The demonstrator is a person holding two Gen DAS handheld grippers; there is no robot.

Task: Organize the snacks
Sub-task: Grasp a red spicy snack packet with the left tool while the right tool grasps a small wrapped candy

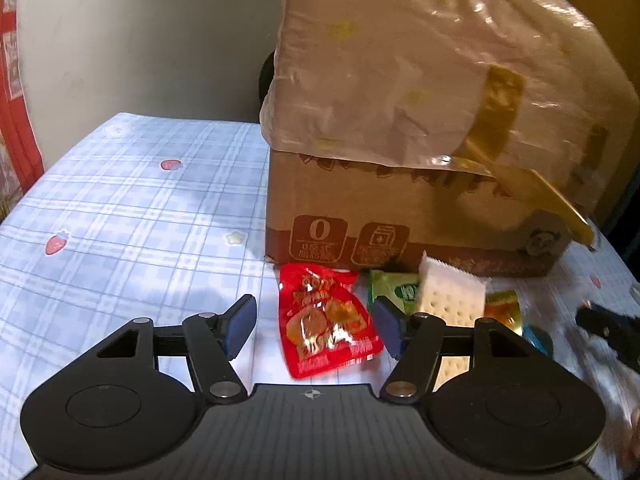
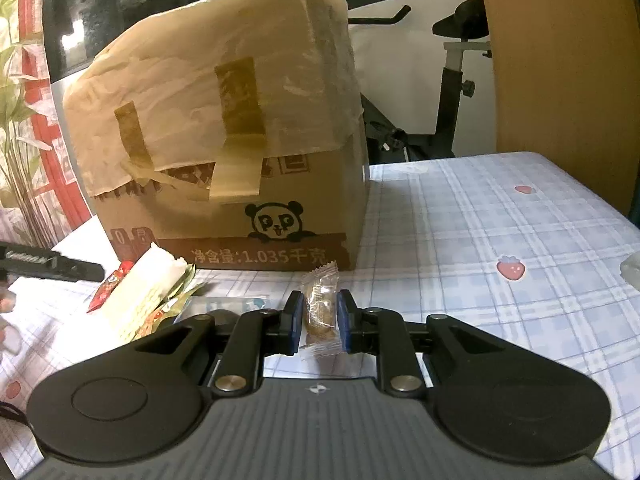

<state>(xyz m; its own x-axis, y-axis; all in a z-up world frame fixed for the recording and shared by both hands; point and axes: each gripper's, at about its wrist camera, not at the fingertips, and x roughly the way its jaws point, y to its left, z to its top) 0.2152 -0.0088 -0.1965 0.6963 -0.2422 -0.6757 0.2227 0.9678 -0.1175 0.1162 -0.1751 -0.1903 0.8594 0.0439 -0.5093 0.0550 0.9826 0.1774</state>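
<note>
My left gripper (image 1: pixel 314 326) is open, its jaws either side of a red snack packet (image 1: pixel 326 320) lying on the tablecloth. Beside it lie a green packet (image 1: pixel 394 286), a white cracker packet (image 1: pixel 450 300) and a small orange packet (image 1: pixel 503 306). My right gripper (image 2: pixel 319 322) is shut on a clear-wrapped brown candy (image 2: pixel 319 310), held just above the cloth. The cracker packet (image 2: pixel 140 292) and the red packet (image 2: pixel 114 284) show at the left of the right wrist view. A cardboard box (image 1: pixel 400 200) covered with plastic and tape stands behind the snacks; it also shows in the right wrist view (image 2: pixel 248 208).
The table has a blue plaid cloth with strawberries (image 1: pixel 120 208), also in the right wrist view (image 2: pixel 500 240). The right gripper's black tip (image 1: pixel 608 328) shows at the right of the left wrist view. An exercise bike (image 2: pixel 448 92) stands behind the table.
</note>
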